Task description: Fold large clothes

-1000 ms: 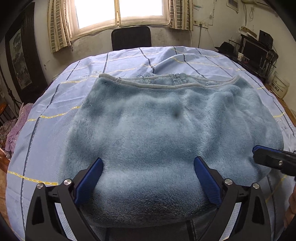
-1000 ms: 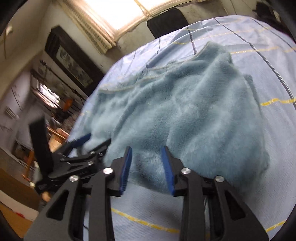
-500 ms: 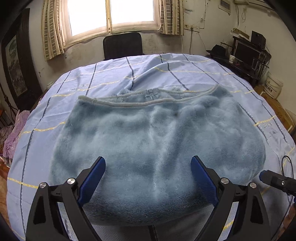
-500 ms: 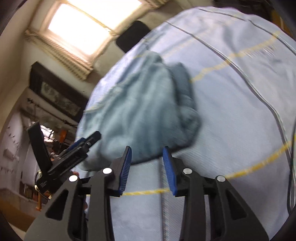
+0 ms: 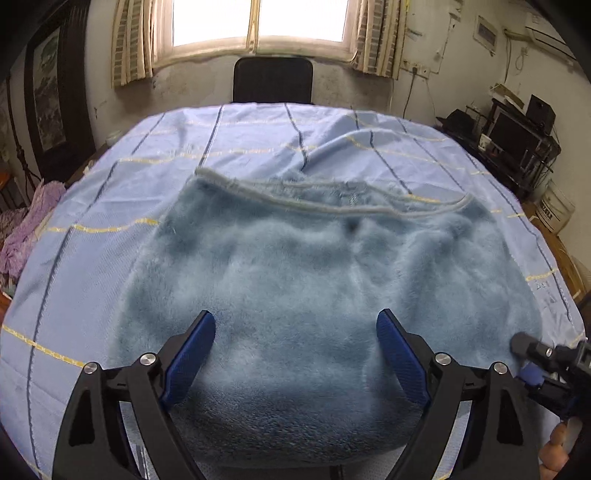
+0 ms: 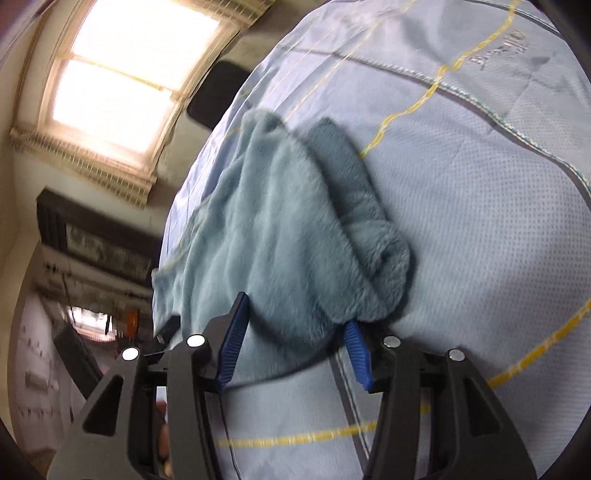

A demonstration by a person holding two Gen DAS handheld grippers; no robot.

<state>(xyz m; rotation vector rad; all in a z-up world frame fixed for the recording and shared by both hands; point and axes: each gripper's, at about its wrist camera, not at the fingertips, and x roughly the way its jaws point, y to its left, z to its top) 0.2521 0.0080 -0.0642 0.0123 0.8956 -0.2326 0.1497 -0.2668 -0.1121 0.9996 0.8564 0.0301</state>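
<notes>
A fluffy blue-grey fleece garment (image 5: 325, 295) lies spread on a table covered with a pale blue cloth (image 5: 110, 206) crossed by dark and yellow stripes. In the left wrist view the garment fills the middle of the cloth, its grey-trimmed edge (image 5: 332, 206) running across toward 12 o'clock and its near folded edge bulging toward 6 o'clock.

The left gripper (image 5: 295, 354) is spread wide, its two blue pads (image 5: 188, 354) apart above the near part of the garment with nothing caught between them. At 4 o'clock in that view the right gripper (image 5: 535, 354) shows at the garment's right corner.

In the right wrist view the right gripper (image 6: 295, 343) is parted and straddles the near corner of the garment (image 6: 295, 229); plush fabric bulges between its blue pads (image 6: 234, 332), but they are not pressed together on it. The cloth (image 6: 480, 221) stretches bare toward 3 o'clock, with embroidered lettering (image 6: 498, 48) at 1 o'clock.

Beyond the table at 12 o'clock in the left wrist view stand a black chair back (image 5: 273, 79) and a bright window (image 5: 258, 22) with curtains. A purple fabric heap (image 5: 22, 229) sits at 9 o'clock, shelves of dark equipment (image 5: 517, 140) at 2 o'clock.
</notes>
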